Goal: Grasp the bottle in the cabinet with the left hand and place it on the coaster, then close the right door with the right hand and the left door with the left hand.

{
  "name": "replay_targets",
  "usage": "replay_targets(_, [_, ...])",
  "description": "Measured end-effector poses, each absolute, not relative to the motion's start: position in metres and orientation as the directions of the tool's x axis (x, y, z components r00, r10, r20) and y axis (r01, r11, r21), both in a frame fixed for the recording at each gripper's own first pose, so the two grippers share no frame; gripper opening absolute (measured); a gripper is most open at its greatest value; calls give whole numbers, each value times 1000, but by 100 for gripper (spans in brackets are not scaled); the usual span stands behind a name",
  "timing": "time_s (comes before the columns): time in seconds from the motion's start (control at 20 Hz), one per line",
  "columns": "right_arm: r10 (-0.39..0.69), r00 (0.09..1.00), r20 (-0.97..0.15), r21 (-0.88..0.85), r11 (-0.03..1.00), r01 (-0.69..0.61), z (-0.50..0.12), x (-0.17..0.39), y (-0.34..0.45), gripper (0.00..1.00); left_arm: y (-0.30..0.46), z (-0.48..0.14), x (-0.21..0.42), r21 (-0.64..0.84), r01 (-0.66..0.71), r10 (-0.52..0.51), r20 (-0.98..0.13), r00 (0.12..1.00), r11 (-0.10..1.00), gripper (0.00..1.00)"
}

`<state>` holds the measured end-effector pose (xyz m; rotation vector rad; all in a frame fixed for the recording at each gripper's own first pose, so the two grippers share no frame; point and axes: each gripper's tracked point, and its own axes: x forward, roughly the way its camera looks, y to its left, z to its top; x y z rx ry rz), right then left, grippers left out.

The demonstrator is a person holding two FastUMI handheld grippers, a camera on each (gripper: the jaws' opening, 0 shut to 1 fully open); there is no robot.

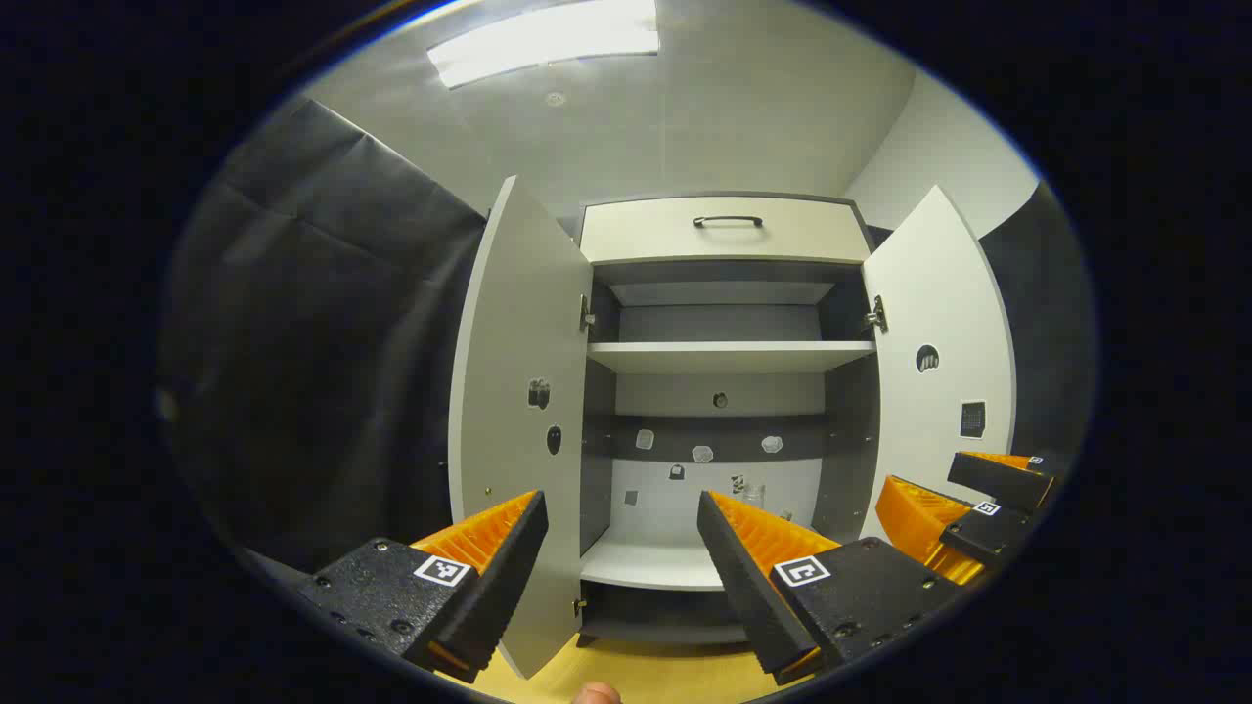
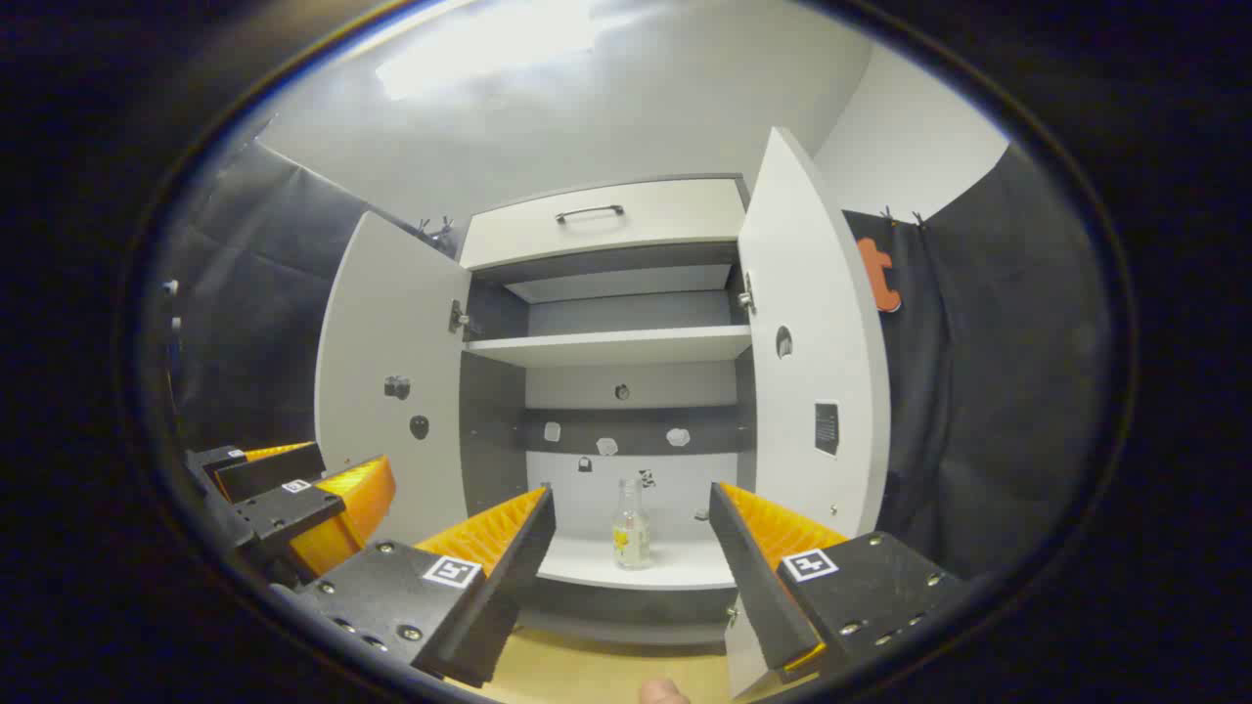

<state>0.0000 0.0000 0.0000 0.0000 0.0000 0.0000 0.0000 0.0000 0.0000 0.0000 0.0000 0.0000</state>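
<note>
Spread fingers [image 2: 489, 538] framing bottle [image 2: 632, 526]

bottle [image 2: 632, 536]: clear glass | cabinet [image 2: 626, 344]: matt laminate | handle [image 2: 590, 211]: metal

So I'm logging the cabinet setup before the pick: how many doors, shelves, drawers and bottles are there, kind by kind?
Open doors: 2, left door and right door
Shelves: 2, upper shelf and lower shelf
Drawers: 1, drawer
Bottles: 1, bottle
Total: 6
</note>
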Motion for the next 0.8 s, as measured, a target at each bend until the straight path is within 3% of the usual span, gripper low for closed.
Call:
replay_targets(0.05, [6, 1000, -3, -12, 1000, -6, -1, 3, 5, 96, 3, -2, 0, -3, -3, 3, -2, 1000, 1000, 96])
replay_targets(0.15, [13, 1000, -6, -29, 1000, -13, -2, 5, 10, 92, 8, -4, 3, -8, -12, 12, -6, 1000, 1000, 96])
replay_targets(0.2, [16, 1000, -8, -30, 999, -17, -4, 5, 10, 96, 9, -7, 4, -7, -16, 16, -12, 1000, 1000, 97])
replay_targets(0.3, [20, 1000, -14, -31, 999, -21, -5, 8, 12, 92, 10, -13, 7, -4, -19, 19, -24, 1000, 1000, 97])
replay_targets(0.8, [-1, 1000, -18, -42, 999, 1, -6, 16, 1, 95, 4, -19, 17, -2, -18, 18, -37, 999, 1000, 97])
